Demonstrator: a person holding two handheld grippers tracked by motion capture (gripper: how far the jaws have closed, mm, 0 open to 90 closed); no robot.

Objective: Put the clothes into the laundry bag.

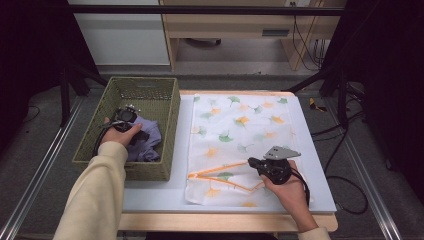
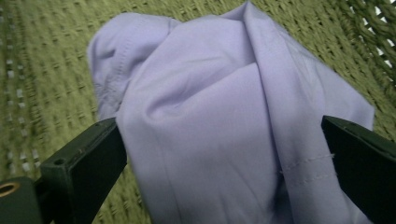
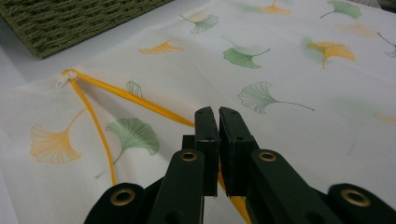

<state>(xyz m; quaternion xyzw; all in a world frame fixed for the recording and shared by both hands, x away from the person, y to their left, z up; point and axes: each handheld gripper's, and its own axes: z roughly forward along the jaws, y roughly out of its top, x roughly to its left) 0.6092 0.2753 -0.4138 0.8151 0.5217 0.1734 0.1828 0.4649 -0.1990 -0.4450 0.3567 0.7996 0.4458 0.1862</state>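
Right gripper (image 1: 251,162) at the near right: my jaws are pressed together on the yellow zipper edge of the white mesh laundry bag printed with green and orange ginkgo leaves (image 1: 240,135). In the right gripper view the yellow tape runs straight under the closed tips (image 3: 218,122). I judge I'm pinning that edge so the zipper mouth (image 1: 220,175) stays spread in a wedge towards the left, ready to take a garment. The bag lies flat on the pale table top (image 1: 310,165), filling most of it from near edge to far.

Left gripper (image 1: 141,136) is down inside the olive-green woven basket (image 1: 170,120), just beside the table's left edge. Jaws stand wide apart, one on either side of the crumpled lilac cloth (image 2: 224,130) on the basket floor, pads not pressing it yet. Looks like a pick: close on the cloth, lift, carry right into the bag mouth.
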